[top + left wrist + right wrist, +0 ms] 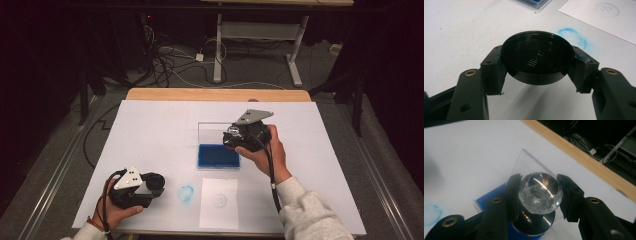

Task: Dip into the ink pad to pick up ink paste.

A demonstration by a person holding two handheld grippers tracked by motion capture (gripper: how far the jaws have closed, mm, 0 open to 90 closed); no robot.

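The stamp with a faceted clear-glass knob and round black base (pixel 539 195) is clamped by its knob in the right tongs (pixel 239 136), held over the open clear plastic case with a blue ink pad (pixel 218 155) near the middle of the worktop (pixel 150 130). The pad is all the case holds, and its lid stands upright behind it. The left tongs (pixel 155 184), near the front left corner, are closed on the stamp's round black cap (pixel 537 57). The step looks like inking. Next, the base likely has to press flat on the pad, then go to the white paper sheet (pixel 219 202) at the front edge, beside a blue ring smudge (pixel 186 193).
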